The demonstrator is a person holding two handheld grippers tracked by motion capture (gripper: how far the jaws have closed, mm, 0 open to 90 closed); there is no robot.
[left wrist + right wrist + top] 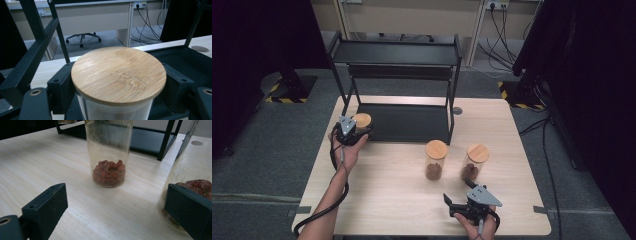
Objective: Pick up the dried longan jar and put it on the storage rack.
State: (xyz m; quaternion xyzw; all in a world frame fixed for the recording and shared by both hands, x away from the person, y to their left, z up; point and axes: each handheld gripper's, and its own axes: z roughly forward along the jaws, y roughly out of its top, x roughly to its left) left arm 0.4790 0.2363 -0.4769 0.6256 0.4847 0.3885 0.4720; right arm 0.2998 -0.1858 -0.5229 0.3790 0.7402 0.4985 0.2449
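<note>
My left gripper (360, 130) is shut on a clear jar with a round bamboo lid (362, 120) at the front left corner of the black rack's lower shelf (404, 122). In the left gripper view the lid (118, 72) lies between the two black pads (58, 87), which press on the glass below it. Whether the jar rests on the shelf I cannot tell. My right gripper (458, 193) stands open near the table's front edge, just before two lidded jars of reddish-brown pieces (435, 160) (474, 162). In the right gripper view (117, 202) one jar (109, 155) stands ahead and the other (192, 167) beside the right jaw.
A black two-tier rack (397, 52) stands at the back of the light wooden table (387, 195). A round cable port (457, 110) sits right of the rack. Cables and wall sockets lie beyond the table, with dark stands on both sides.
</note>
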